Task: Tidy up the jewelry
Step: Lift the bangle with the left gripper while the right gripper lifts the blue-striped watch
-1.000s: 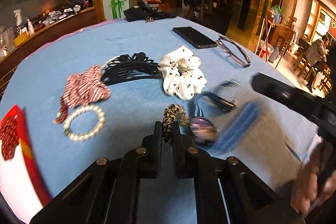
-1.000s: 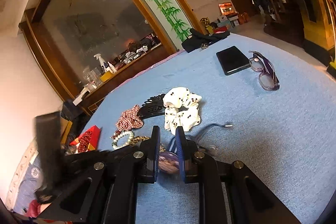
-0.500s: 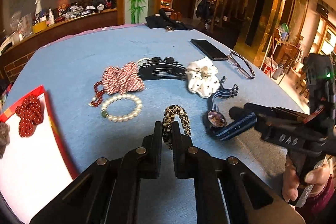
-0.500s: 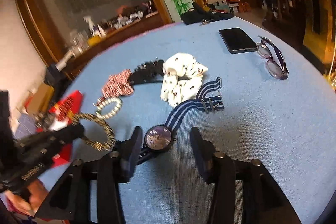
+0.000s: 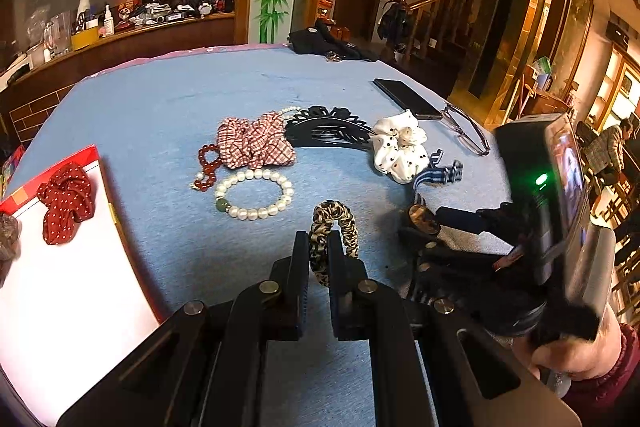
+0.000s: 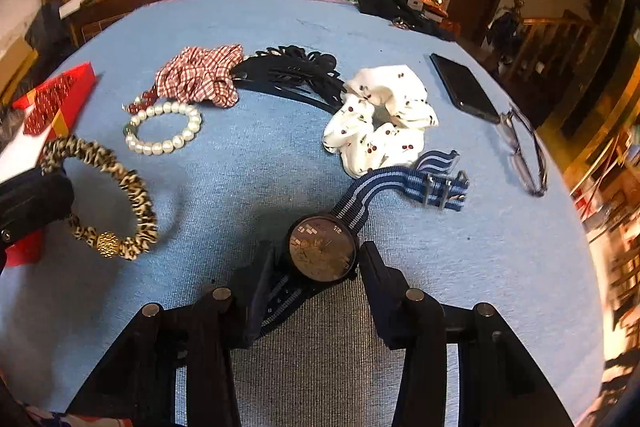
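Note:
My left gripper (image 5: 319, 247) is shut on a leopard-print hair tie (image 5: 334, 227), holding it above the blue cloth; it also shows in the right wrist view (image 6: 116, 199). My right gripper (image 6: 316, 259) is open, its jaws on either side of a watch (image 6: 323, 247) with a blue striped strap (image 6: 404, 179) lying on the cloth. A pearl bracelet (image 5: 256, 195), red bead bracelet (image 5: 206, 163), checked scrunchie (image 5: 256, 143), black hair comb (image 5: 328, 131) and white scrunchie (image 5: 398, 151) lie beyond.
A red-edged white box (image 5: 60, 267) at the left holds a red dotted scrunchie (image 5: 66, 201). A phone (image 6: 464, 87) and glasses (image 6: 524, 155) lie at the right. Dark clothing (image 5: 328, 45) sits at the far edge.
My right gripper has opened wider and moved forward so the watch face sits between its jaws. My left gripper, still holding the hair tie, has shifted left toward the box.

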### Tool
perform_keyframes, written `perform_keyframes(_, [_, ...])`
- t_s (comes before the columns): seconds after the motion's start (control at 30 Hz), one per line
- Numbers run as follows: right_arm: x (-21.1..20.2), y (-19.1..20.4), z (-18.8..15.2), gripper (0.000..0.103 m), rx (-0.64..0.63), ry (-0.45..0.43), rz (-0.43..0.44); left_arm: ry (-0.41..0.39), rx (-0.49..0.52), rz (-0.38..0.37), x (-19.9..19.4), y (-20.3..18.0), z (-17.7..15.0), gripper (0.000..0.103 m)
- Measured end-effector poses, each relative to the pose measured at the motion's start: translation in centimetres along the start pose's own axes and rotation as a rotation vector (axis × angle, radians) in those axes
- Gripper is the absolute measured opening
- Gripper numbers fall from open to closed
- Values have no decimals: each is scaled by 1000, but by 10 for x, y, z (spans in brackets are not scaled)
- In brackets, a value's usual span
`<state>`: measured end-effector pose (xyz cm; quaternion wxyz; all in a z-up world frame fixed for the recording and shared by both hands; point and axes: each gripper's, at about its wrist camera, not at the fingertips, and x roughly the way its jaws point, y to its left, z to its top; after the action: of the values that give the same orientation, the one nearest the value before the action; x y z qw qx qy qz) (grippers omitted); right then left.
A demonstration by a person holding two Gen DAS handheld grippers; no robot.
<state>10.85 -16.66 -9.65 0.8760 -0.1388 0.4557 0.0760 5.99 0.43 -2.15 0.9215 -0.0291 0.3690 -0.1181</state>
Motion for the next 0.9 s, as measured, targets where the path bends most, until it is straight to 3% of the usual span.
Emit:
perform_keyframes(0.17, [-27, -27, -9, 46, 122, -125, 125, -5, -14, 0, -3, 4, -1, 8])
perform_keyframes(0.33, [-59, -38, -22, 46, 167, -252, 229, -16, -13, -1, -8, 1, 1, 8])
perform_keyframes(0.9, [-110, -26, -25, 46, 157, -381, 320, -50, -14, 6, -31, -1, 6, 8])
